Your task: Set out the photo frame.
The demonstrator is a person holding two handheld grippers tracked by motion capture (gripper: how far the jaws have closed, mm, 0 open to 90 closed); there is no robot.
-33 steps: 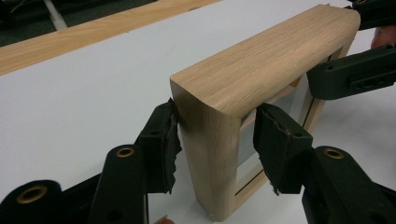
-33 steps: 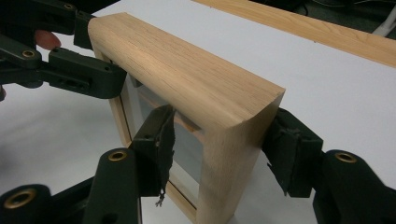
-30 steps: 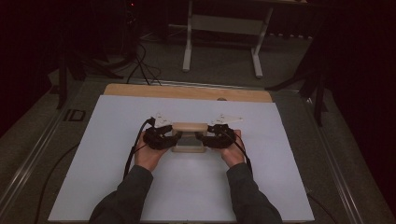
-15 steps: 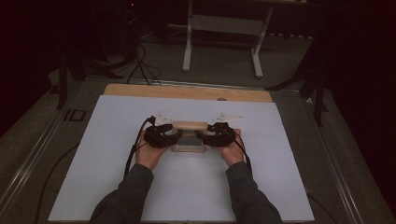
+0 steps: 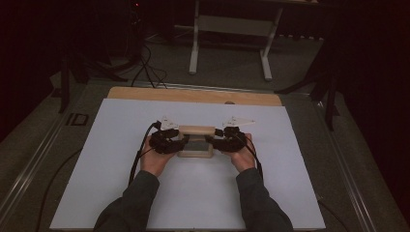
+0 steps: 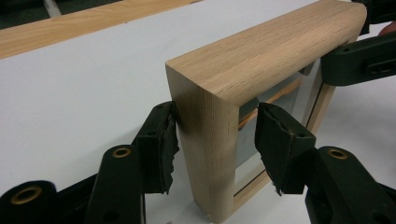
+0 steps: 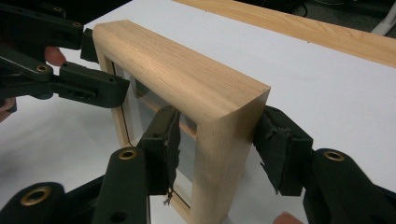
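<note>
A light wooden frame [image 5: 196, 130] with a glass pane stands upright on the white sheet [image 5: 121, 193], held between the person's two hands. My left gripper [image 5: 180, 140] straddles the frame's left post [image 6: 205, 140]. Its outer pad [image 6: 161, 144] lies against the wood and its inner pad [image 6: 280, 144] stands off it, so it is open. My right gripper [image 5: 214, 140] straddles the right post [image 7: 224, 154]. Its jaws have just been closing, with the post between them. The outer pad [image 7: 275, 144] meets the wood and a narrow gap shows at the inner pad [image 7: 163, 144].
The white sheet covers a wooden table whose bare edge [image 5: 193, 95] runs along the far side. Beyond it a white stand [image 5: 232, 29] and dark tripod legs rest on the floor. Black cables [image 5: 138, 159] trail from the grippers toward the person.
</note>
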